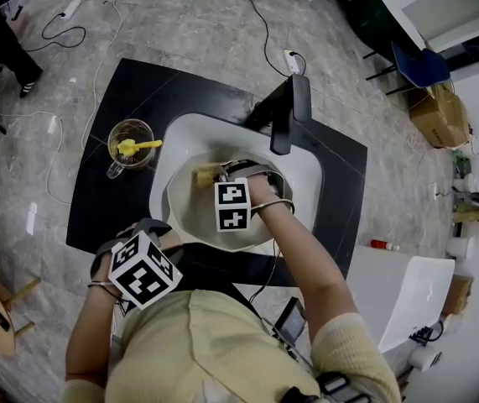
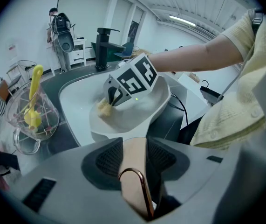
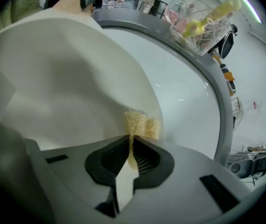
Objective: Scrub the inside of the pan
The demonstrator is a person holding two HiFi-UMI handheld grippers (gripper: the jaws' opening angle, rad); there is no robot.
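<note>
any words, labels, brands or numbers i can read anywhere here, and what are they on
No text can be read.
Marker cubes: black-and-white square patterns only, no letters or digits.
Small device at the person's waist: too small to read.
Cardboard box on the floor: no print can be made out.
Glass mug, faucet, pan: no label shows.

grey marbled floor (image 1: pixel 180 23) with trailing cables (image 1: pixel 264 28); blue chair (image 1: pixel 421 64) beside a cardboard box (image 1: pixel 439 117); strip light (image 2: pixel 184 21) overhead.

white pan (image 1: pixel 195 217), yellow sponge (image 1: pixel 206 175)
</note>
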